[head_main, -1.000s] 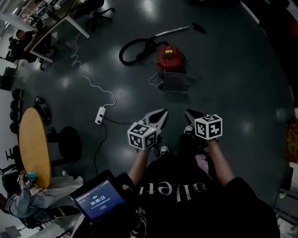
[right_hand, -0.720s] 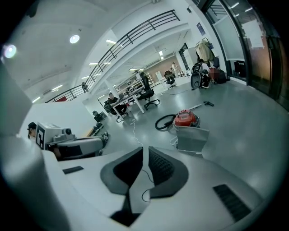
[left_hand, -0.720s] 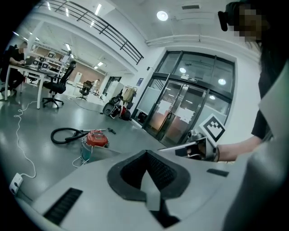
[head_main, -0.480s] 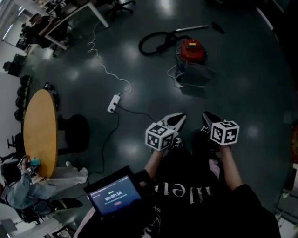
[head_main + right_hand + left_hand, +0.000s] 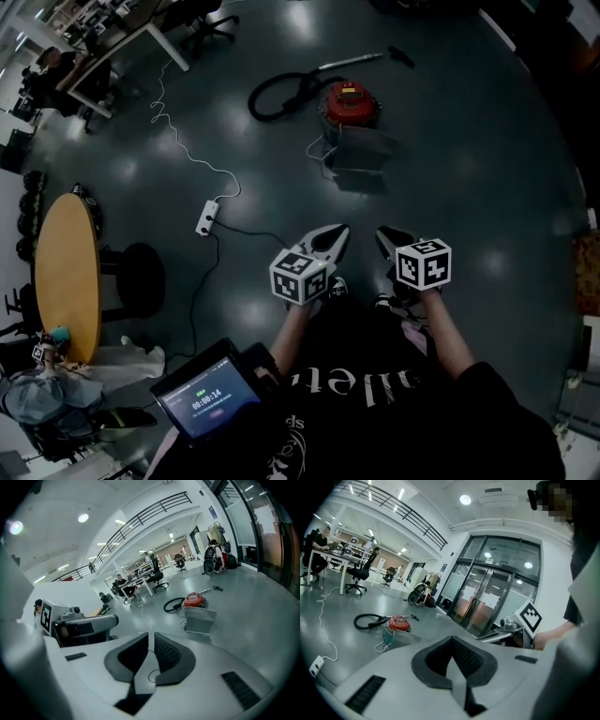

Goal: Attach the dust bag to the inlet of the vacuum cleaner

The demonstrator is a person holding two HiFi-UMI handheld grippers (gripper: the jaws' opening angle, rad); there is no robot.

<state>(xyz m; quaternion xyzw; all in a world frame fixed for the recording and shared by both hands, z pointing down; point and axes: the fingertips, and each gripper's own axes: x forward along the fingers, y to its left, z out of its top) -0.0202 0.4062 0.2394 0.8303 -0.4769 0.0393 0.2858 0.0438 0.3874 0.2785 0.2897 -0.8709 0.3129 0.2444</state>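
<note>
The red vacuum cleaner (image 5: 350,103) sits on the dark floor well ahead of me, its black hose (image 5: 279,94) curled to the left. The grey dust bag (image 5: 361,150) stands right in front of it, on my side. My left gripper (image 5: 334,234) and right gripper (image 5: 384,236) are held side by side at waist height, far short of both. In the left gripper view the gripper (image 5: 452,638) is shut and empty, with the vacuum cleaner (image 5: 398,622) small beyond it. The right gripper (image 5: 151,633) shows a narrow slit between its pads, nothing in it; the dust bag (image 5: 199,619) lies ahead.
A white power strip (image 5: 206,217) with a long white cable lies on the floor to the left. A round wooden table (image 5: 66,277) stands at far left, a person seated beside it. A timer tablet (image 5: 204,403) hangs at my front. Desks and chairs (image 5: 122,42) fill the far left.
The head view swung right, then back. Both grippers kept the same pose side by side and travelled with me across the floor. The vacuum and bag stayed put.
</note>
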